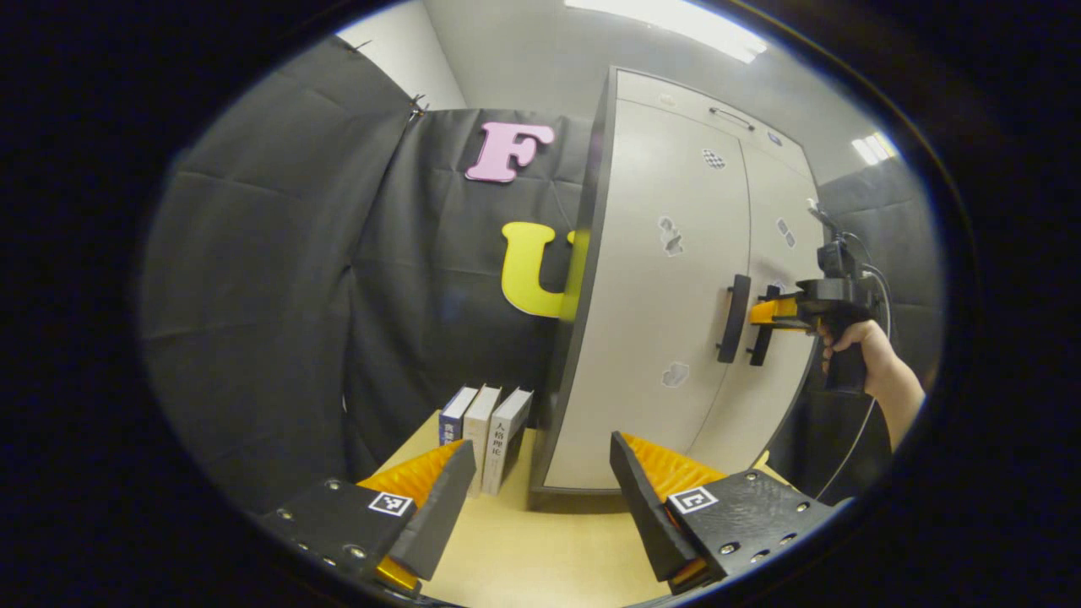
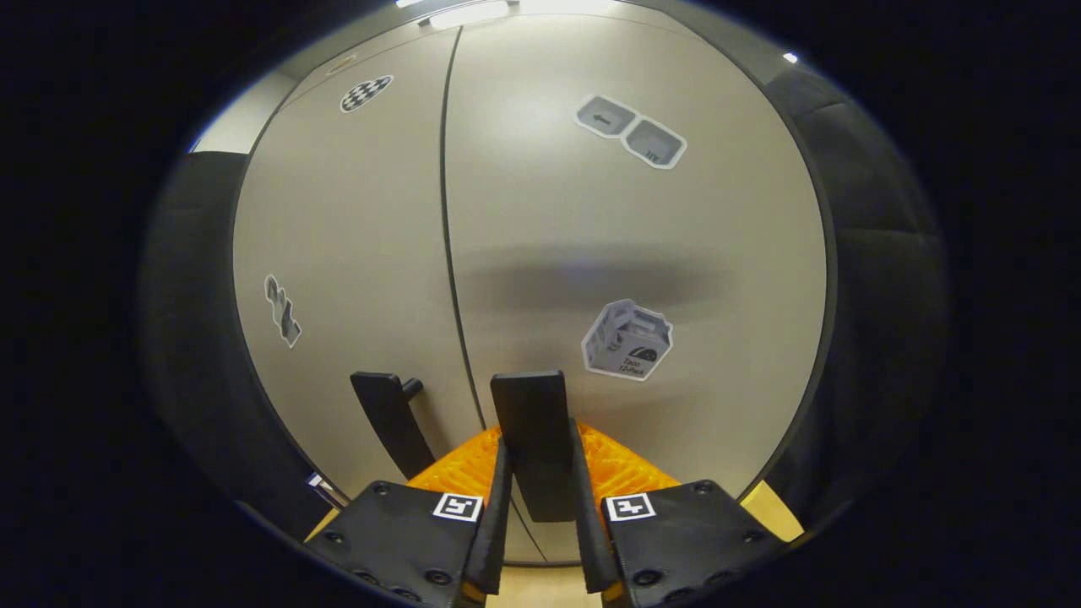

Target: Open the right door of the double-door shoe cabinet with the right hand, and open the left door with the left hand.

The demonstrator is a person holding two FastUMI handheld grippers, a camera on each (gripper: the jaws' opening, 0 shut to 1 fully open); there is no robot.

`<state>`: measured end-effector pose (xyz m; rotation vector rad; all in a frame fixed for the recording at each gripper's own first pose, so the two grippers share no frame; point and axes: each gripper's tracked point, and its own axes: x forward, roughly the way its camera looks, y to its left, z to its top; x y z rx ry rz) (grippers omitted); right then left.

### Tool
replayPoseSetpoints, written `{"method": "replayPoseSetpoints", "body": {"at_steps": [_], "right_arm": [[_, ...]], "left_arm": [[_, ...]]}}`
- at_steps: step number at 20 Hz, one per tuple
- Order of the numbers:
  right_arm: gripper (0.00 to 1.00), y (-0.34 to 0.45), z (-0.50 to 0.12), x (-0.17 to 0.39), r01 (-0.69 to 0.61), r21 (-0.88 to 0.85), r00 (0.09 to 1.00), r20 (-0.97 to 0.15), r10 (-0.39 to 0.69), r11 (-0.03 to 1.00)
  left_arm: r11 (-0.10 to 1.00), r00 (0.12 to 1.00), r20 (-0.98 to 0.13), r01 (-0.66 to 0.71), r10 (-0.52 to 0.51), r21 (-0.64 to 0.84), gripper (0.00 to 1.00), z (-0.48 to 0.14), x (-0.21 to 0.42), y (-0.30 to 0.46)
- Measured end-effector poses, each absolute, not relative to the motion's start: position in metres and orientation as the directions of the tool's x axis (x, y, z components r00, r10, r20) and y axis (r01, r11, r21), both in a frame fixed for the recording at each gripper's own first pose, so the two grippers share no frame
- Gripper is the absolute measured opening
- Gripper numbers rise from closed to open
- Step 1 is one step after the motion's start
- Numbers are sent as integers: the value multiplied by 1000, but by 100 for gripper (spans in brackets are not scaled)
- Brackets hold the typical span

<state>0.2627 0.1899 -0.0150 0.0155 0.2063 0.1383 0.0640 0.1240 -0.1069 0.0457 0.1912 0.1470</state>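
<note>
Over on the left, the left gripper point(image 1: 540, 507) hangs with its fingers spread wide and nothing between them, well back from the shoe cabinet point(image 1: 667, 279); the left door's handle point(image 1: 733, 318) lies ahead of it and off to its right, an upright bar. Moving right, the right gripper point(image 2: 535, 515) has its fingers pinched on the right door's handle point(image 2: 532, 422), whose long axis also runs vertically, straight ahead between the fingers. Both doors look shut, so the right hand is plainly placed to pull first, swinging its door outward.
</note>
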Motion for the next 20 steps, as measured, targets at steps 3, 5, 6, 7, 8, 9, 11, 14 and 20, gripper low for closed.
{"method": "replayPoseSetpoints", "body": {"at_steps": [3,5,6,7,8,9,11,14,20], "right_arm": [[30,188,-15,261,-124,23,974,-190,127,992],[19,189,-16,263,-144,-53,976,-171,133,988],[14,189,-13,261,-151,-59,976,-165,139,987],[10,189,-14,259,-166,-65,973,-170,153,984],[10,188,-14,258,-175,-57,971,-176,163,983],[10,188,-15,258,-181,-44,968,-183,170,983],[10,188,-15,253,-181,-52,969,-182,169,982],[10,188,-13,244,-189,-53,967,-181,177,980],[8,178,-13,221,-226,-74,953,-222,205,971]], "left_arm": [[987,965,-206,-161,160,13,94,-109,57,129],[986,967,-204,-164,153,-39,94,-106,57,128],[985,967,-198,-170,159,-41,94,-105,57,129],[985,968,-193,-171,161,-36,94,-103,56,129],[985,969,-190,-169,161,-30,93,-102,56,127],[986,969,-190,-165,158,-25,94,-101,55,127],[988,971,-190,-153,147,-18,94,-101,57,121],[991,972,-198,-132,126,-19,93,-105,58,110],[994,970,-223,-104,94,-31,93,-124,60,92]]}}
